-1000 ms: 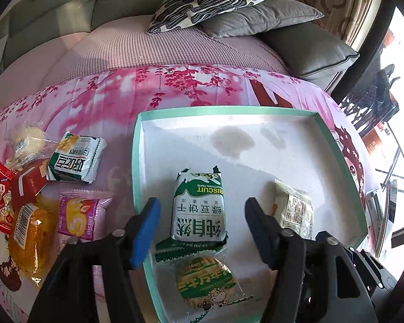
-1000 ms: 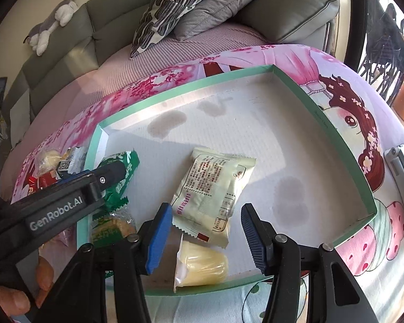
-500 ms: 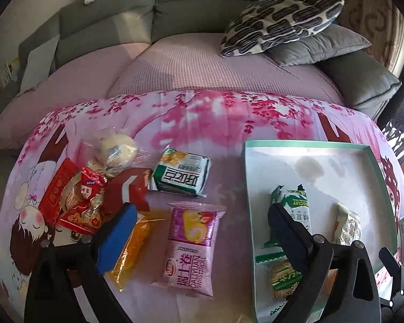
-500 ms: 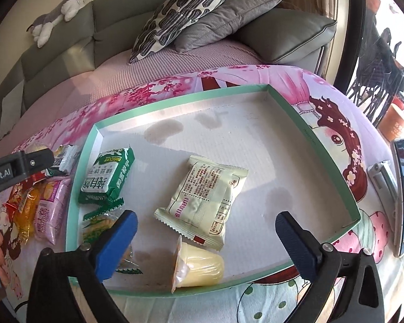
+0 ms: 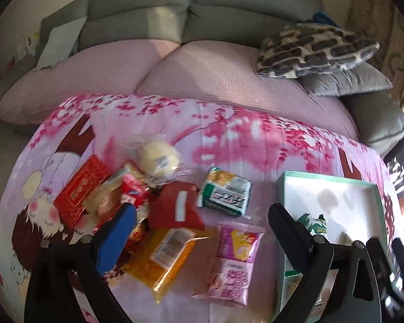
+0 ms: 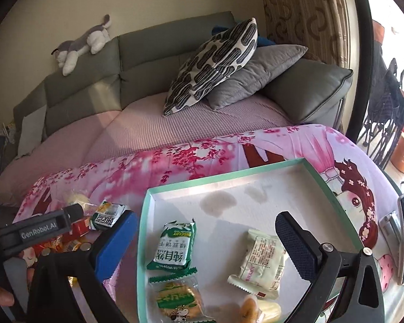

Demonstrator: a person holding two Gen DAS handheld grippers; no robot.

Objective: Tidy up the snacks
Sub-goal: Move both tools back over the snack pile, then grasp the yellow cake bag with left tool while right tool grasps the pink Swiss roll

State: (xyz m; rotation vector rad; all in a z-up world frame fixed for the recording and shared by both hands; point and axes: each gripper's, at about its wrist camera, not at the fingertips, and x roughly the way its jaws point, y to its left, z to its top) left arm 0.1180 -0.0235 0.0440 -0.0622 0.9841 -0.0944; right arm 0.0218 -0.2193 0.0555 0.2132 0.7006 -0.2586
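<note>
Snacks on the pink cloth, some in the green tray.

Left wrist view: the left gripper [image 5: 202,223] is wide apart and holds nothing, above a pink packet [image 5: 235,258], an orange bag [image 5: 169,258] and a red pack [image 5: 176,208]. Right wrist view: the right gripper [image 6: 207,245] is wide too, over the tray [image 6: 148,196], where a green biscuit pack [image 6: 175,245] and a pale packet [image 6: 261,261] lie.

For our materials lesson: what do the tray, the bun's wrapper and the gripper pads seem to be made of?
Tray: likely matte cardboard; thin folded walls, stains soaked into its white floor.
Bun's wrapper: thin clear plastic film; crinkled, glossy, the bun shows through.
Pads: probably rubber or foam; blue, dull, finely dimpled.
</note>
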